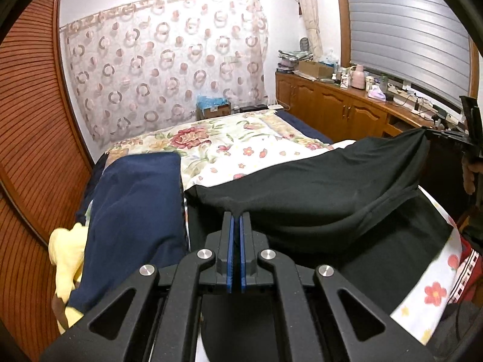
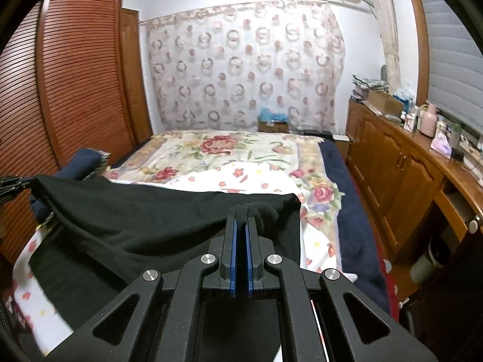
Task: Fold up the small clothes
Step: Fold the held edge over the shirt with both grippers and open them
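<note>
Left wrist view shows our left gripper (image 1: 237, 215) with its two fingers pressed together on the near edge of a black garment (image 1: 317, 178); a small peak of cloth comes out between the blue pads (image 1: 231, 250). The right wrist view shows the same for our right gripper (image 2: 241, 220): its fingers pinch a thick bunch of the black cloth, which rolls over the fingertips. The garment is stretched between the two grippers and hangs a little above the bed (image 2: 241, 150), over a white sheet with small flowers (image 2: 250, 178). Its lower part sags down to the sheet.

We judge that the step in hand is to carry the held edge forward and lay it down, so the garment folds in half. To do it well, we should keep both grippers at the same height and keep the edge tight between them, because a loose edge will wrinkle. The right gripper holds more cloth than the left, so we think this corner may land thick; a gentle pull sideways before lowering should flatten it. We should lower slowly and let go only when the edge rests on the cloth below.

On the left side of the bed lie a dark blue cloth (image 1: 132, 211) and a yellow cloth (image 1: 68, 259). We should keep the black garment apart from them, so the fold does not catch them.
</note>
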### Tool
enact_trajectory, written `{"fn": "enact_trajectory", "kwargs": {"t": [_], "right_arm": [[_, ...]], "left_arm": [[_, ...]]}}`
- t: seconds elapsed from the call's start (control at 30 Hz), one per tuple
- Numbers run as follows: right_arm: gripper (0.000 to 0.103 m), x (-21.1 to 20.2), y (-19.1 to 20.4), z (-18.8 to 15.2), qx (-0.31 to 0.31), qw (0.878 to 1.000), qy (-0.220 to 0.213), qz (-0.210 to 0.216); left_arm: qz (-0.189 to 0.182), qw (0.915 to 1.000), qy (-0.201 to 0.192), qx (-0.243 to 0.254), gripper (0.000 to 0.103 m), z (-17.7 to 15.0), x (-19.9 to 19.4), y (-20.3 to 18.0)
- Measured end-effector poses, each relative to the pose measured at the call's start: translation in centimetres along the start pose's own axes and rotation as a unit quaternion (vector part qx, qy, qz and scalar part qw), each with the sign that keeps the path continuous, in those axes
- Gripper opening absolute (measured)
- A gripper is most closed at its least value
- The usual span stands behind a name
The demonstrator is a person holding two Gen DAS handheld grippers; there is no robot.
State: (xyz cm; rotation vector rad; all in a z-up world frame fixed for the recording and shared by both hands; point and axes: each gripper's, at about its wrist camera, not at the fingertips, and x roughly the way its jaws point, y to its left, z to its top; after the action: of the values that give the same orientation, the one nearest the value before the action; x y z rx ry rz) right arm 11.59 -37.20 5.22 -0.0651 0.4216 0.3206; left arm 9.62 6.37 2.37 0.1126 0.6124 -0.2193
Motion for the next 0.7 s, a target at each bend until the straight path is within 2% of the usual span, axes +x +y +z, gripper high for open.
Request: {"fn": "enact_trajectory", "kwargs": {"t": [0.33, 0.47, 0.57, 0.63, 0.67, 0.7], "right_arm": [[0.005, -6.6, 0.0, -3.3, -0.014, 0.999, 0.027, 0.017], [0.005, -6.2, 0.2, -5.3, -0.012, 0.997, 0.065, 0.026], [0.006, -4.2, 0.0, -7.2, -0.009, 0.994, 0.105, 0.019], [0.012, -3.1, -0.2, -8.1, -0.01, 0.992, 0.123, 0.011], [0.016, -2.7, -0.3, -8.1, -0.011, 0.992, 0.127, 0.01], [0.019, -2.3, -0.3, -8.0, -0.011, 0.991, 0.13, 0.012]], "left_arm": [[0.007, 0.9996, 0.021, -0.015, 0.004, -4.1, -2.4, 0.8], [0.002, 0.9985, 0.052, -0.018, 0.004, -6.4, -1.3, 0.5], [-0.006, 0.9973, 0.069, -0.023, 0.019, -8.1, -0.7, 0.1], [-0.01, 0.9968, 0.071, -0.034, 0.046, -8.6, -0.4, 0.1], [-0.01, 0.9968, 0.07, -0.038, 0.051, -8.7, -0.3, 0.1], [-0.012, 0.9966, 0.069, -0.043, 0.061, -8.8, -0.3, -0.3]]}}
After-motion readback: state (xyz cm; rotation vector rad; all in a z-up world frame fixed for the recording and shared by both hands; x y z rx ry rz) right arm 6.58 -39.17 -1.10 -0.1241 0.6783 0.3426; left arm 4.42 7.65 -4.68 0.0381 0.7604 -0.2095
